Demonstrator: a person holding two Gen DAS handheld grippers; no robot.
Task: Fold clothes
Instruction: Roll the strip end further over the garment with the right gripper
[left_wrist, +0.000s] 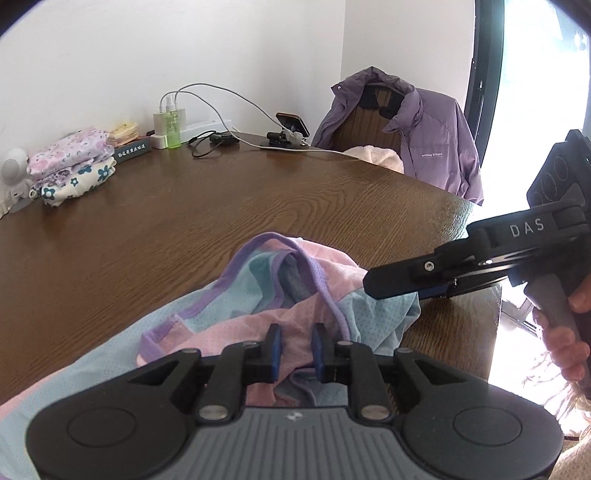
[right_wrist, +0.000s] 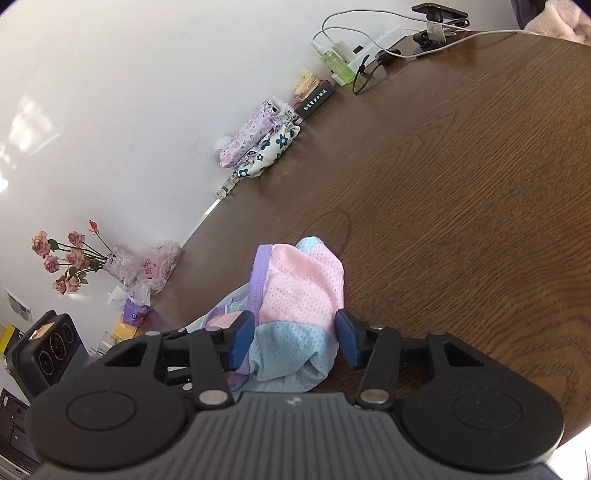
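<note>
Right wrist view: pink, blue, purple mesh garment (right_wrist: 295, 314) bunched on brown wooden worktop (right_wrist: 461, 184), straddled by right hand-held gripper (right_wrist: 295, 339), half-wide, pads clear; left hand-held gripper (left_wrist: 296, 347) narrowed around pink fold, contact unclear. Risk judged: single-layer pinch, fold dragged crooked.

This was a room in someone's home. A big brown wooden desk (left_wrist: 221, 206) stood against a white wall (left_wrist: 184, 44). A purple jacket (left_wrist: 428, 136) hung over a chair beside it. Folded flowery clothes (left_wrist: 74, 166) sat in a small pile near the wall. Chargers with white cables (left_wrist: 207, 96) and a green bottle (left_wrist: 173, 127) stood there too, and a phone (left_wrist: 293, 123) rested on a little stand. Pink flowers (right_wrist: 66, 258) leaned in a vase. Bright daylight came through a window (left_wrist: 535, 92).
</note>
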